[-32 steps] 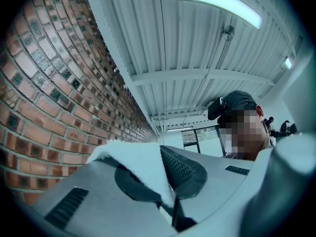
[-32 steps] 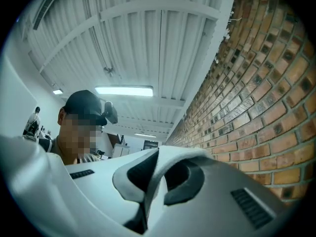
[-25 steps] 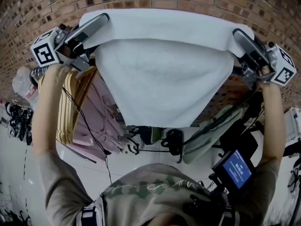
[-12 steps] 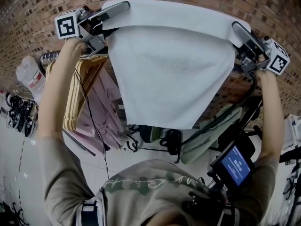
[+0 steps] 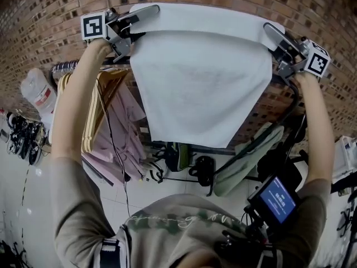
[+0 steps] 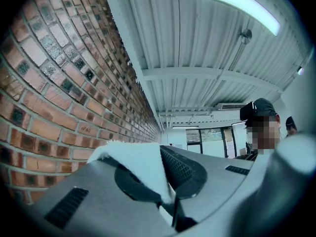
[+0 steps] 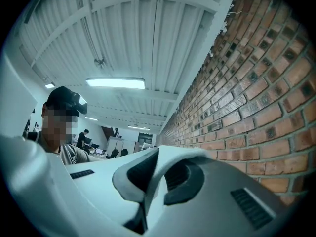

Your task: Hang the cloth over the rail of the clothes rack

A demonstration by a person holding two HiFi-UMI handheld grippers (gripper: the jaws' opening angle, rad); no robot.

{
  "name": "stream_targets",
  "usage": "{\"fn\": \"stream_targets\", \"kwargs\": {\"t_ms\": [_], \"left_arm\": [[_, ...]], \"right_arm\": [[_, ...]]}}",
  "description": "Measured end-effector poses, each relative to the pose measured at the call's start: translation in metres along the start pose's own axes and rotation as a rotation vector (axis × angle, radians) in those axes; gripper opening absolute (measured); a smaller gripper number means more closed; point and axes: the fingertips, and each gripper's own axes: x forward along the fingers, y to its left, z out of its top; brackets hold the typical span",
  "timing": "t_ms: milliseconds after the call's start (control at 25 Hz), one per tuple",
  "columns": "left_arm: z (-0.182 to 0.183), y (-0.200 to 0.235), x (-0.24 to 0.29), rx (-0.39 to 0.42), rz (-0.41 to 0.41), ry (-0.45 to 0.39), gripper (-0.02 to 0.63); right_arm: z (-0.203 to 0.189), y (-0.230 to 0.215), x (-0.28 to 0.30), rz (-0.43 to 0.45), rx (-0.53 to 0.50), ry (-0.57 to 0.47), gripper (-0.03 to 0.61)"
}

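A white cloth (image 5: 203,80) hangs spread out in front of the brick wall, held up by its two top corners. My left gripper (image 5: 150,10) is shut on the top left corner, and its view shows the cloth corner (image 6: 140,164) pinched between the jaws. My right gripper (image 5: 270,30) is shut on the top right corner, where the cloth (image 7: 165,169) folds over the jaw tips. The dark rail of the clothes rack (image 5: 62,67) runs below the grippers. Most of the rail is hidden behind the cloth.
Wooden hangers (image 5: 96,108) and pink garments (image 5: 122,135) hang on the rail at the left, a green garment (image 5: 245,159) at the right. A white bag (image 5: 38,94) hangs at the far left. A device with a blue screen (image 5: 276,197) sits on the person's chest.
Both grippers have lifted the cloth higher and further toward the wall. The left gripper has shifted right, so the cloth now hangs narrower between them.
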Motion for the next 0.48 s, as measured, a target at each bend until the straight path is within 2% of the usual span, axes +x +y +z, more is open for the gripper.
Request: {"fn": "stream_targets", "kwargs": {"t_ms": [160,480], "left_arm": [[-0.006,0.013,0.001,-0.008,0.046,-0.003,0.017],[-0.007,0.038,0.007,-0.013,0.054,0.026,0.015]], "right_arm": [[-0.005,-0.009,0.0,-0.019,0.007,0.006,0.015],[-0.01,-0.036,-0.001,-0.045,0.009,0.061,0.015]]}}
